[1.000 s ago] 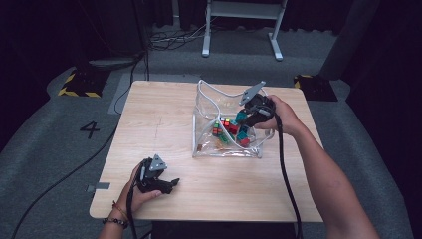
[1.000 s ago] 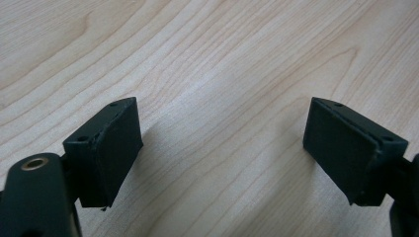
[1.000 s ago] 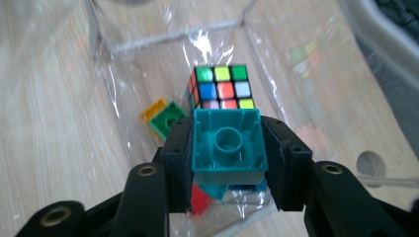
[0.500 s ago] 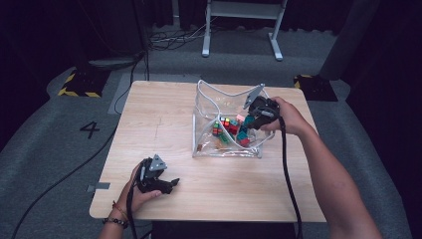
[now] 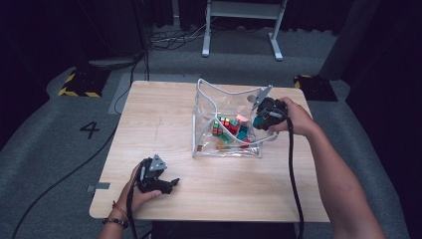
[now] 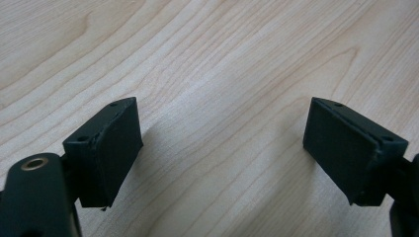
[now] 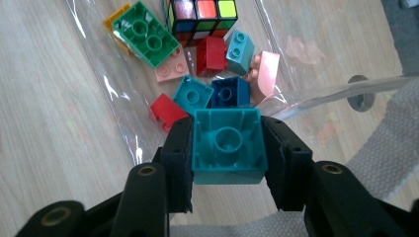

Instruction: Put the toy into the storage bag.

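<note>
A clear plastic bag [image 5: 209, 99] stands open on the wooden table [image 5: 164, 119], holding a colour cube [image 5: 225, 124] and several toy bricks [image 5: 234, 137]. My right gripper [image 5: 259, 122] hovers at the bag's right rim, shut on a teal brick [image 7: 227, 145] whose hollow underside faces the camera. Below it lie the cube [image 7: 200, 15], a green brick [image 7: 146, 32], red bricks [image 7: 168, 111] and a blue brick [image 7: 230, 91]. My left gripper [image 5: 169, 185] rests near the table's front left, its jaws wide apart over bare wood [image 6: 222, 98] with nothing between them.
The bag's stiff white rim [image 5: 239, 92] arches up at the back. A grey carpet floor [image 5: 59, 149] surrounds the table, with cables and a metal stand [image 5: 244, 25] behind. The right gripper's cable [image 5: 292, 169] trails along the person's forearm.
My right gripper with the teal brick has shifted rightward, from over the bag's middle to its right rim. The left gripper has stayed put.
</note>
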{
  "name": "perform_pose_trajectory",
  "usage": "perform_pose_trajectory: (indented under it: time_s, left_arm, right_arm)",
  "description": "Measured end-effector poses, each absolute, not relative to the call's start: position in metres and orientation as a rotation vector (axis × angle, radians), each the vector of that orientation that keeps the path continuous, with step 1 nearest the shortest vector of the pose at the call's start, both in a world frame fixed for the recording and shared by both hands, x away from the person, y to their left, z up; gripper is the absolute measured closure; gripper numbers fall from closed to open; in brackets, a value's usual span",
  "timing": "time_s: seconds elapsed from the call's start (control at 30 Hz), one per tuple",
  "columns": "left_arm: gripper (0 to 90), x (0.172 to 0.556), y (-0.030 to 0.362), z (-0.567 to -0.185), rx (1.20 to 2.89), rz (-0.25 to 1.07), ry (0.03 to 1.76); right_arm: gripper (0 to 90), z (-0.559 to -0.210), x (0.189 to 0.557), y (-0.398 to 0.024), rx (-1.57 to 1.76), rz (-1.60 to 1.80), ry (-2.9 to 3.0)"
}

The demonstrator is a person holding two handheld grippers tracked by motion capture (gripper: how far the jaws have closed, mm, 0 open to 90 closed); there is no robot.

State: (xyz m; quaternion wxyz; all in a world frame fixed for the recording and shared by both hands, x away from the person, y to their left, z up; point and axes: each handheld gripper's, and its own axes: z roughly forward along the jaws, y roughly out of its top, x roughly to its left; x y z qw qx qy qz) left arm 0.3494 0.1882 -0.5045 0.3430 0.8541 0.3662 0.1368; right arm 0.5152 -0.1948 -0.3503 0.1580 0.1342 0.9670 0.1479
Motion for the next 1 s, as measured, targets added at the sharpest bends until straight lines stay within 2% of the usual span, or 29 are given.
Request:
perform_pose_trajectory:
  time_s: [0.6,1.0]
  left_arm:
    - [15.1,0.349,0.188,-0.504,2.220,0.354,0.953]
    - [15.1,0.349,0.188,-0.504,2.220,0.355,0.953]
  right_arm:
    - [58.4,-0.346,0.511,-0.201,0.385,0.486,2.745]
    - [52.2,-0.344,0.500,-0.200,0.343,0.735,2.694]
